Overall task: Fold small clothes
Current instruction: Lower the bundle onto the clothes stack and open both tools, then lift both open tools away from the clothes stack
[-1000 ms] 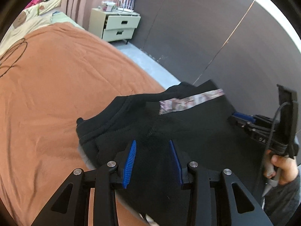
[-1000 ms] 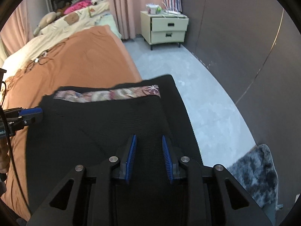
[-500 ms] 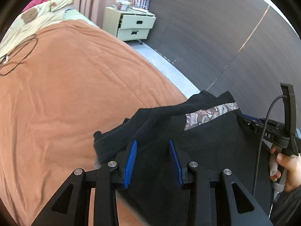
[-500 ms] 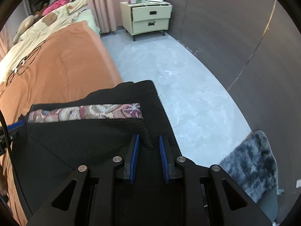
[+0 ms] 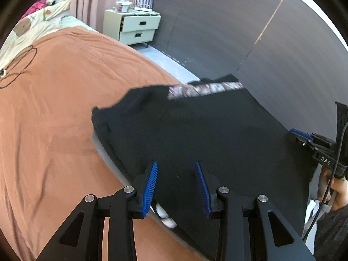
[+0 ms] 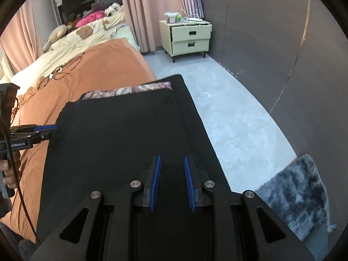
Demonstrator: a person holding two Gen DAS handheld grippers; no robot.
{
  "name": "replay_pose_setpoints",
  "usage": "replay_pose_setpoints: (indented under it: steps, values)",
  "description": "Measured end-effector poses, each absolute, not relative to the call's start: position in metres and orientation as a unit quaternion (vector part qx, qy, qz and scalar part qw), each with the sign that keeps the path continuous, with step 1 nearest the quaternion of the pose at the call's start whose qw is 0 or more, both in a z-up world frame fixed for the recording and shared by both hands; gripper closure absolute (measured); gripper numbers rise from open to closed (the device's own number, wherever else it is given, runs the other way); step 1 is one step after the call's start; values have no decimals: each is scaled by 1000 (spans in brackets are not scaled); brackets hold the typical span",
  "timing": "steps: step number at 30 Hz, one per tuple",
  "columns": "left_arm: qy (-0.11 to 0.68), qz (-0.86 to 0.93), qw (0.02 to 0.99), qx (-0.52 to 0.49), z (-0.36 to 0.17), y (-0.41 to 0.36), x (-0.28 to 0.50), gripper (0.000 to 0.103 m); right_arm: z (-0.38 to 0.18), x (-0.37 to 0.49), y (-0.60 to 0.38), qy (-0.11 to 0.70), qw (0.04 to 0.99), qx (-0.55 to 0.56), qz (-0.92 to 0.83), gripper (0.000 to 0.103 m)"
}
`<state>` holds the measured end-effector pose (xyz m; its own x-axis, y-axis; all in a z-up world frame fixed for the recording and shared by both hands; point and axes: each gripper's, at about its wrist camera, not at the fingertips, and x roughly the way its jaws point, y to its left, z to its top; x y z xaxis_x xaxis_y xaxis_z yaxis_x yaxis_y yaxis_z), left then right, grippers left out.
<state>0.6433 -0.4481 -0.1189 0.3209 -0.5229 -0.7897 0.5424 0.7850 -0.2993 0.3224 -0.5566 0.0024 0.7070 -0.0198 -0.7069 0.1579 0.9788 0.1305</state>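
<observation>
A black knit garment (image 5: 206, 130) with a patterned band (image 5: 206, 88) along its far edge hangs spread out flat between my two grippers, over the side of the bed. My left gripper (image 5: 177, 174) holds its near left edge with cloth between the blue pads. In the right wrist view the same garment (image 6: 121, 141) fills the middle, and my right gripper (image 6: 171, 169) is shut on its near edge. The left gripper (image 6: 52, 127) shows at the cloth's left side, the right gripper (image 5: 293, 133) at its right side.
The orange bed cover (image 5: 54, 108) lies to the left, with a black cable (image 5: 19, 65) on it. A cream nightstand (image 6: 187, 37) stands by the dark wall (image 5: 239, 32). Grey floor and a fluffy grey rug (image 6: 293, 195) lie to the right. A person's hand (image 5: 335, 191) grips the right handle.
The garment has gone from bunched to stretched flat between the grippers. Its patterned far edge has swung away from me and both views have risen slightly.
</observation>
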Motion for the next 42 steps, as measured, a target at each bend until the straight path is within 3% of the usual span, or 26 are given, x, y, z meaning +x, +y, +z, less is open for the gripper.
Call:
replay_pose_setpoints:
  steps: [11, 19, 30, 35, 36, 39, 42]
  values:
    - [483, -352, 802, 9, -115, -451, 604, 64, -26, 257, -528, 347, 931, 51, -97, 84]
    - [482, -354, 801, 14, -117, -446, 591, 65, -59, 244, -562, 352, 917, 134, -131, 84]
    - [478, -333, 813, 0, -97, -418, 574, 64, -18, 237, -538, 368, 906, 134, -157, 83]
    - [463, -322, 826, -3, -76, -407, 552, 49, -5, 212, -523, 364, 911, 129, -148, 83]
    - [458, -321, 829, -4, -72, -405, 547, 47, 1, 204, -517, 359, 913, 126, -146, 78]
    - [450, -319, 834, -7, -61, -395, 531, 44, 7, 186, -509, 345, 919, 122, -149, 47]
    - [441, -316, 840, -12, -51, -387, 513, 31, 13, 165, -500, 334, 922, 119, -153, 31]
